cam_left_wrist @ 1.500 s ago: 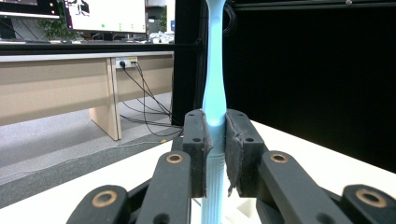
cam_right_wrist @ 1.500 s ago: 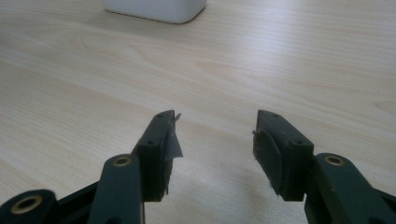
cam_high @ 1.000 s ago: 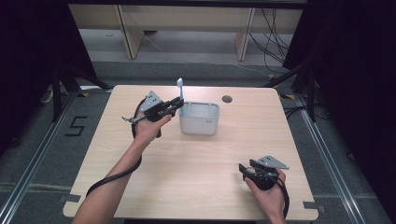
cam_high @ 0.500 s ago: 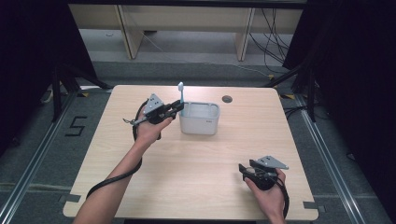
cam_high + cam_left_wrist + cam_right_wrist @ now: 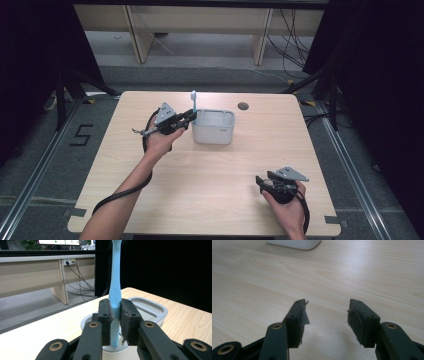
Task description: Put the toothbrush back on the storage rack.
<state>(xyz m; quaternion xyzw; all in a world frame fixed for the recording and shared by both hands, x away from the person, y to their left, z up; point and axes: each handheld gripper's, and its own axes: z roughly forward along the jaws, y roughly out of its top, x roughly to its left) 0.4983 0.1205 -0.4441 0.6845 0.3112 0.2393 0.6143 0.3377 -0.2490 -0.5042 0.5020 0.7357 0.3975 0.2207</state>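
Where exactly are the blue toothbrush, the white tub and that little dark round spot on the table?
blue toothbrush (image 5: 115,277), left gripper view, on its handle above the jaws.
white tub (image 5: 214,134), high view, on its front wall.
dark round spot (image 5: 243,106), high view, at its middle, behind the tub.

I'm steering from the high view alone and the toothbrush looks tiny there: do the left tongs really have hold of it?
Observer: Yes. In the left gripper view the left tongs are clamped on the light blue toothbrush, both pads pressing its handle.
Operator: Is it upright?
Observer: Close to upright; the handle rises straight up between the pads, head end out of frame at the top.
Operator: Where is its lower end?
Observer: It hangs just over the near rim of the white container, not yet resting inside.
Operator: And the right tongs?
Observer: The right tongs stand open over bare table.
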